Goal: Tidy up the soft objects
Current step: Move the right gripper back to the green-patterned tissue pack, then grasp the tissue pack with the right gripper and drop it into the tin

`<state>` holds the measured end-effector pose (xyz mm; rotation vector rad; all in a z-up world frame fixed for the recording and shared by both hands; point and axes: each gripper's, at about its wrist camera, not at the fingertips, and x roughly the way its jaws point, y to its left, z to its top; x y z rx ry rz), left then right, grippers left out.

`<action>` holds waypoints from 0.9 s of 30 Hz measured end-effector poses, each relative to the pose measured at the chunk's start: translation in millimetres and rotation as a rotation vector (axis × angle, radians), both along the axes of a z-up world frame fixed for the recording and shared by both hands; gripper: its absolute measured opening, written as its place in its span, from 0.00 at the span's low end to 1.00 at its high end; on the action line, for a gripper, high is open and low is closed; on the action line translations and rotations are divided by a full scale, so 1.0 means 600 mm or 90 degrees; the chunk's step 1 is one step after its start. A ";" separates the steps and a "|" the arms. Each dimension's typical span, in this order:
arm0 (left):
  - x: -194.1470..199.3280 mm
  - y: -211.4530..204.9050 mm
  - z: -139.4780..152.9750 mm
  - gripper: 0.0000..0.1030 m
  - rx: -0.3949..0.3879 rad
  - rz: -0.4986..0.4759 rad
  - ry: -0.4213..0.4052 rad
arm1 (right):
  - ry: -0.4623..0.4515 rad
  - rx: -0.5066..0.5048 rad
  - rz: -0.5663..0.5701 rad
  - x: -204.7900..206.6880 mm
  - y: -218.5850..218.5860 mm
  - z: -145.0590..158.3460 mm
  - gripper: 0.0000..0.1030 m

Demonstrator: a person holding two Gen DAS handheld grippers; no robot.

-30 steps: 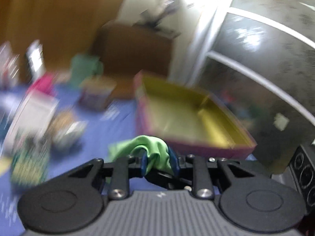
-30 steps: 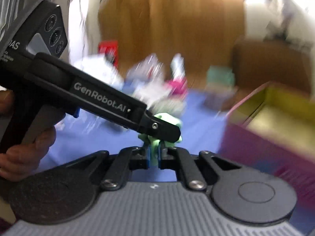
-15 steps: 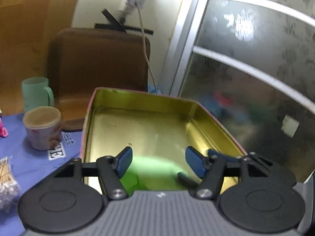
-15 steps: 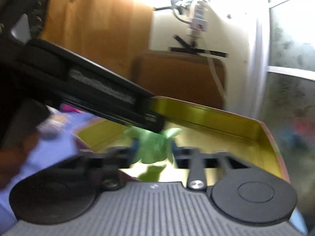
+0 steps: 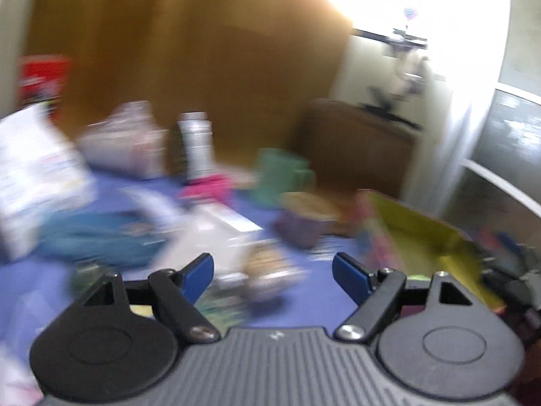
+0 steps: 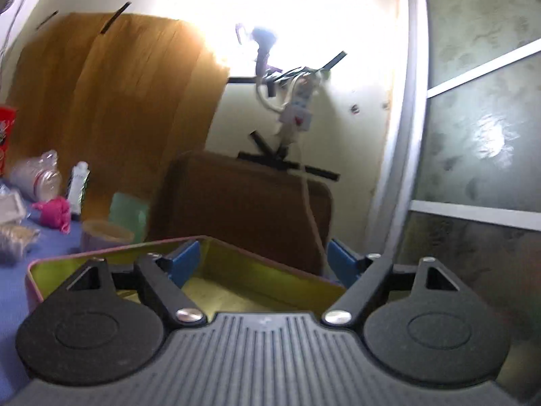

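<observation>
Both the left tool (image 5: pixel 273 270) and the right tool (image 6: pixel 260 264) have just been opening and now gape wide with nothing between them, so next pick the pink soft bundle (image 5: pixel 207 186) at centre frame, while the yellow-lined tin (image 6: pixel 236 270) waits lower centre.

tin (image 6: pixel 101 264) on table (image 6: pixel 13 291), cup (image 6: pixel 104 235) behind

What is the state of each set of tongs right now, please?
Left tongs: open, nothing between them; jaws have just been opening.
Right tongs: open over the yellow tin, nothing held; jaws have just been opening.
</observation>
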<state>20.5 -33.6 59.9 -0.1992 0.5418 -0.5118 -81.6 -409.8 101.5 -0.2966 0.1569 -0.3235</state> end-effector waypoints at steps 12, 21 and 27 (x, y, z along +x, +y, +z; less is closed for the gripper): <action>0.023 0.100 -0.058 0.78 -0.018 0.044 0.056 | -0.029 0.140 0.122 -0.035 0.072 0.066 0.82; 0.050 0.060 -0.082 0.68 -0.028 -0.033 0.088 | 0.367 0.241 0.406 0.077 0.316 -0.043 0.61; 0.066 0.051 -0.103 0.36 -0.049 -0.058 0.132 | 0.399 0.243 0.410 0.121 0.368 -0.060 0.54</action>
